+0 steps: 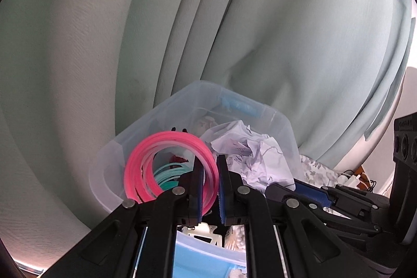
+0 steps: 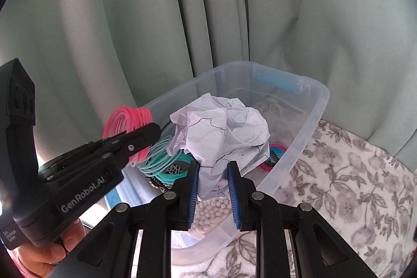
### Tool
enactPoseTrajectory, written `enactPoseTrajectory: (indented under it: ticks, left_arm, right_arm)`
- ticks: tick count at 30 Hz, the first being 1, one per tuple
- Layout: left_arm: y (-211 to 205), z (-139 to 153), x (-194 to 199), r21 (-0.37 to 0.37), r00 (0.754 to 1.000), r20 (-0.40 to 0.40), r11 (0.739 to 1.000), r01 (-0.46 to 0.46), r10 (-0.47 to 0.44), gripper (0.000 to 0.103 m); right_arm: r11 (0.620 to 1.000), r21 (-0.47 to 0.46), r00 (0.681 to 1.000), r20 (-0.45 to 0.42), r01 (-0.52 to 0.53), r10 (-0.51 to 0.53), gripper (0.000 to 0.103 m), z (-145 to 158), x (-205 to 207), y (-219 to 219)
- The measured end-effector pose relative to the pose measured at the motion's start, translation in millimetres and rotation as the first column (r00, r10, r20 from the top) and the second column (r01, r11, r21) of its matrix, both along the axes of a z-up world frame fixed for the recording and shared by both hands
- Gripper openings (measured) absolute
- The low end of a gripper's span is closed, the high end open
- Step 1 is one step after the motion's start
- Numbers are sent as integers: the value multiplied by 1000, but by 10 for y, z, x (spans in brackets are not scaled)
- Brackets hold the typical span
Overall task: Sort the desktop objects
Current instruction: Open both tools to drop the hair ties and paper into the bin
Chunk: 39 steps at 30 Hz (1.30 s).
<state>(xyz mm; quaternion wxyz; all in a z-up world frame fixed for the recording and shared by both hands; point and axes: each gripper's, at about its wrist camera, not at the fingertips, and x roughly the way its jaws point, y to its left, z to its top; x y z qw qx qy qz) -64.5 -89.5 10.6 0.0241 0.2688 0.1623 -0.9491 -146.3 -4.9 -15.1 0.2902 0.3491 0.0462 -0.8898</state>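
Observation:
My left gripper [image 1: 209, 160] is shut on a coil of pink plastic rings [image 1: 146, 166], held over the near left side of a clear plastic bin [image 1: 182, 98]. From the right wrist view the same pink rings [image 2: 125, 121] hang from the left gripper [image 2: 148, 132] above the bin [image 2: 315, 106]. My right gripper [image 2: 213, 168] is shut on a crumpled white paper ball [image 2: 224, 129] with ink marks, held over the bin's middle. The paper ball [image 1: 250, 155] also shows in the left wrist view, with the right gripper's fingers [image 1: 307, 192] beneath it.
Inside the bin lie teal rings [image 2: 166, 163], white beads [image 2: 211, 212], a pink and teal comb [image 2: 272, 155] and a leopard-print item [image 2: 173, 170]. A floral cloth [image 2: 351, 186] covers the surface to the right. A pale green curtain [image 2: 130, 17] hangs close behind. A hand [image 2: 44, 254] grips the left tool.

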Motion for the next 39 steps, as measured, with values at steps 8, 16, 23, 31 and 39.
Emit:
enactPoseTrajectory:
  ticks: [8,16,23,31,39]
  left_arm:
    - [14,-212,-261,-15,1000,29,1000,3,-2,10]
    - [140,38,87,-25,999,36,999,-36,37,10]
    - [15,109,82,-16,999,42,999,-30,31,10]
    - [-163,181,89,-27,998,54,999,-37,38,18]
    - [-425,185,101,-18,996,58,997,-70,71,41]
  right_arm:
    - [1000,16,1000,13,1,-1,25,21,-2,-57]
    - [999,32,1000,4,3,-3,27,118,151,-136]
    - [999,49,1000,1,6,-6,27,143,209,-162]
    - [998,61,1000,2,21,-21,28,171,211,-135]
    - [997,64,999,-5,34,-34,32,113,138,-177]
